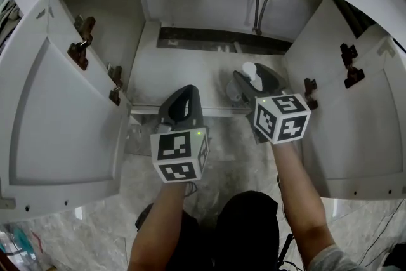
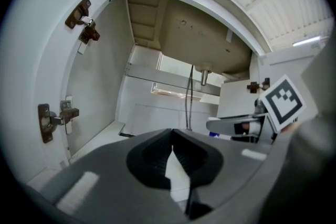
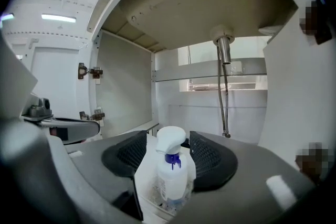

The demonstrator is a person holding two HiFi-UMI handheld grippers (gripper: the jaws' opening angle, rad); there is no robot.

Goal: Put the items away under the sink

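A translucent plastic spray bottle (image 3: 171, 176) with a white trigger stands on the smooth white cabinet floor (image 1: 184, 73) between the right gripper's (image 3: 168, 140) wide-spread ribbed pads, untouched. The left gripper (image 2: 172, 147) is closed and empty.

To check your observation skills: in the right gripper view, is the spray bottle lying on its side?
No, the spray bottle stands upright between the right gripper's open jaws.

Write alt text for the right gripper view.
A white spray bottle with a blue nozzle stands upright between the open jaws of the right gripper, inside the white under-sink cabinet. A metal drain pipe hangs from the sink basin above; the left gripper shows at left.
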